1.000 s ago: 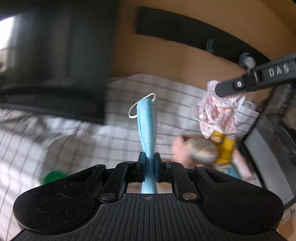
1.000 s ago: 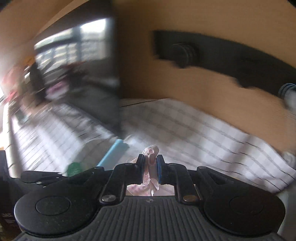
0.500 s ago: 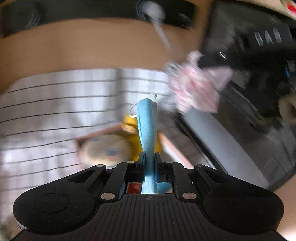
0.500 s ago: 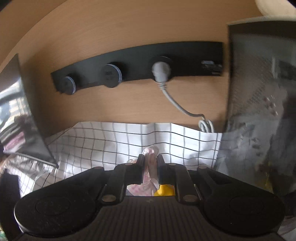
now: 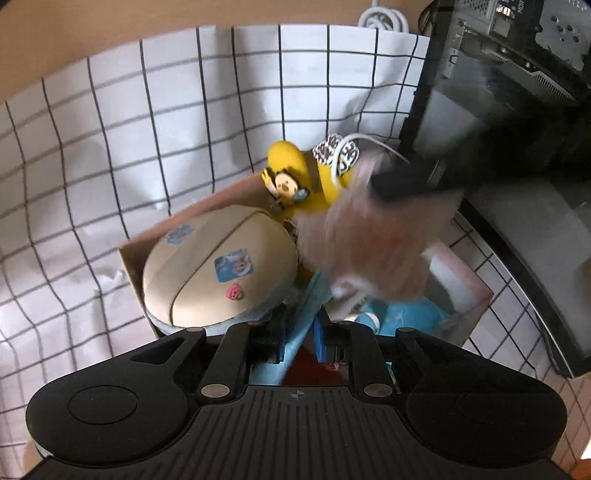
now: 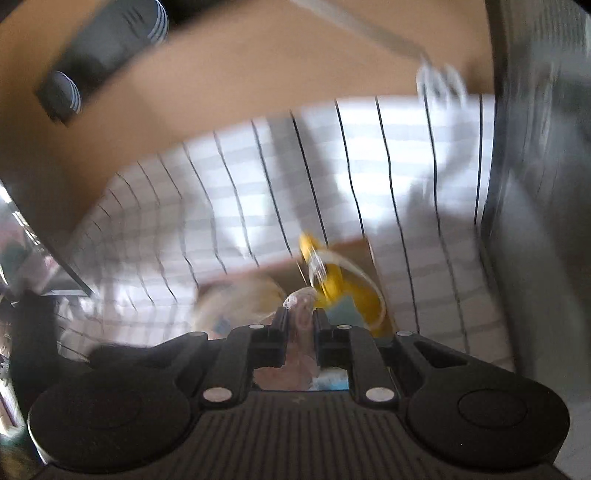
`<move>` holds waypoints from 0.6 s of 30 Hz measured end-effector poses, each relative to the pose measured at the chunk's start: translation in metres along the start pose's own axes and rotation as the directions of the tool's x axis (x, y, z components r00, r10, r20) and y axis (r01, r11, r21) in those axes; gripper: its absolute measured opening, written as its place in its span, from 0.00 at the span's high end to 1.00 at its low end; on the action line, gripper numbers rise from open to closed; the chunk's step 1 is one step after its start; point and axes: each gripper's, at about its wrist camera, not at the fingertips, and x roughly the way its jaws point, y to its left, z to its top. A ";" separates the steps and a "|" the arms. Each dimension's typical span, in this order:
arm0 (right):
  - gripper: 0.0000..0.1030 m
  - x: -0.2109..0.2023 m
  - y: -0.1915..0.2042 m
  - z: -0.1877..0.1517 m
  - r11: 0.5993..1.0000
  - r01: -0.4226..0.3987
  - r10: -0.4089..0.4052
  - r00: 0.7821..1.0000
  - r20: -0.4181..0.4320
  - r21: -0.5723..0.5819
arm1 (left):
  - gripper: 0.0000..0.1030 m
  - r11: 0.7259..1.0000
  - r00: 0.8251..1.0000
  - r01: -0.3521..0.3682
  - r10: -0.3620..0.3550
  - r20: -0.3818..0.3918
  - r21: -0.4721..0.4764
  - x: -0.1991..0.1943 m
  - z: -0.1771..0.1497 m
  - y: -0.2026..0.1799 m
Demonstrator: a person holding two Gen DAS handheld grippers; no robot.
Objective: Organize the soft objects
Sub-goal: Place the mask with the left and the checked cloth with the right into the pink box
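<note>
My left gripper (image 5: 299,332) is shut on a blue face mask (image 5: 306,306) and hangs just over an open cardboard box (image 5: 129,258). The box holds a beige cushion with stickers (image 5: 218,262), a yellow plush toy (image 5: 295,177) and something blue (image 5: 406,317). My right gripper (image 6: 299,325) is shut on a pink patterned cloth (image 6: 301,299). In the left wrist view the cloth (image 5: 373,240) shows blurred above the box's right side, with the right gripper's black finger (image 5: 413,181) on it. The right wrist view is blurred; the box (image 6: 347,247) lies below and ahead.
A white checked tablecloth (image 5: 147,110) covers the table. A black computer case (image 5: 517,92) stands right of the box. A wooden wall (image 6: 258,74) with a black socket strip (image 6: 110,44) and a coiled white cable (image 5: 380,14) is behind.
Both grippers have swung right and tipped down over the box. The mask and the cloth have come lower and now hang just above the box's contents.
</note>
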 end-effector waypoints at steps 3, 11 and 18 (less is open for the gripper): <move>0.87 0.024 -0.010 -0.011 1.000 0.007 -0.005 0.998 -0.070 0.027 | 0.79 1.000 1.000 0.014 -0.014 -0.016 0.015 -0.006 -0.001 0.004; 0.85 0.032 -0.011 -0.047 0.999 -0.041 0.041 0.995 -0.087 0.009 | 0.79 0.994 0.997 0.042 -0.035 0.068 -0.104 -0.053 -0.004 0.019; 0.81 0.036 -0.005 -0.049 0.992 -0.129 0.130 0.987 -0.091 0.011 | 0.79 0.990 0.999 0.041 -0.042 -0.009 -0.137 -0.028 -0.018 0.013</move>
